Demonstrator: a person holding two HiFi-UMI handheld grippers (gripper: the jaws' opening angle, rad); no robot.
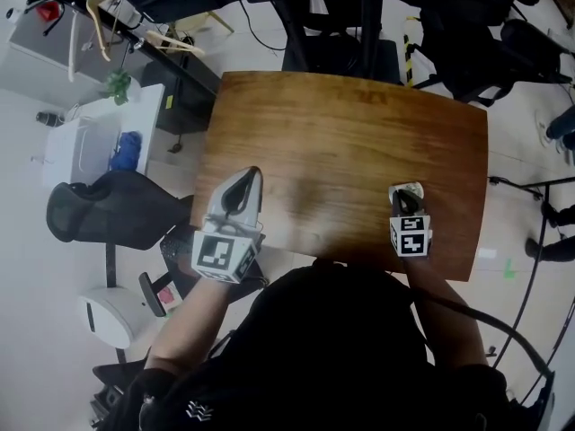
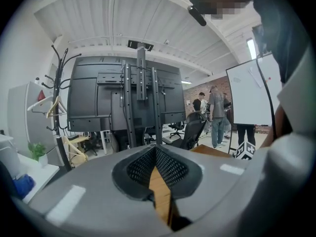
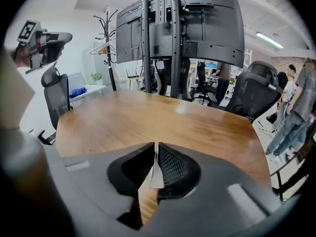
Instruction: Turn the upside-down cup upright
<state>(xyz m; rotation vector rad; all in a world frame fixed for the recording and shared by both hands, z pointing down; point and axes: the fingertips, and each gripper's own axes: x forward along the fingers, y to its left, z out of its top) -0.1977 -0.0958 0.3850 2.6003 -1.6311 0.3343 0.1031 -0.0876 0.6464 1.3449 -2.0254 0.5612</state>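
Right gripper (image 1: 403, 193) clamped on the wall of the white cup (image 1: 415, 188) at the counter (image 1: 341, 133); left gripper (image 1: 250, 174) closed, empty. Likely step: setting down. Next: confirm the cup stands upright, then release.

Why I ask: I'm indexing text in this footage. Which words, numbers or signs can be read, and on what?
No words or numbers can be read.
Left cube: black-and-white square marker, no letters.
Right cube: the same kind of marker.
Shirt: white print, too small to read.
Whiteboard: faint marks, too small to read.
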